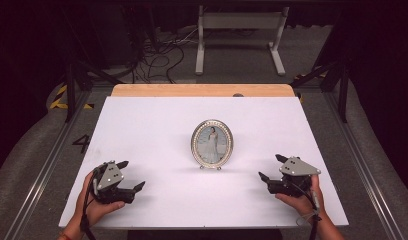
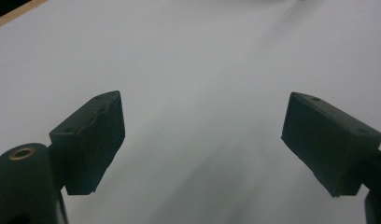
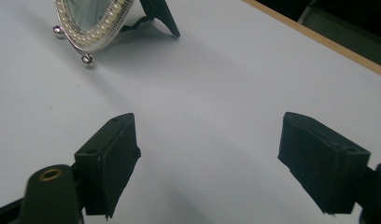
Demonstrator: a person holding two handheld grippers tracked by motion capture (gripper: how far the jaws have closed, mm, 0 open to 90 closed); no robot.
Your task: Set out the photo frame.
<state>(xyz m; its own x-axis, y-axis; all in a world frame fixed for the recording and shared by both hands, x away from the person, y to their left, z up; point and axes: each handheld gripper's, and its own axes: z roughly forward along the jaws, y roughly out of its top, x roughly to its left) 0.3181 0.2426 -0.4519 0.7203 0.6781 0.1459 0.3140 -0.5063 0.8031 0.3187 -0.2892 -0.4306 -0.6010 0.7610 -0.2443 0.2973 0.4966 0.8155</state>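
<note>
An oval silver picture frame [image 1: 212,143] with a pearl-beaded rim stands upright on small ball feet in the middle of the white table [image 1: 157,125]. It holds a photo of a figure in white. My left gripper [image 1: 131,176] sits low at the front left, held in a hand, jaws wide apart with nothing between them [image 2: 202,144]. At the front right my right gripper [image 1: 273,167] is open too, empty [image 3: 207,163]. In the right gripper view the picture frame [image 3: 93,23] and its black back stand [image 3: 163,16] lie ahead at upper left, apart from the jaws.
A wooden strip [image 1: 202,90] runs along the table's far edge. Behind it stand a grey metal stand [image 1: 239,35] and a tangle of cables [image 1: 159,52] on the floor. Metal rails [image 1: 364,160] flank the table on both sides.
</note>
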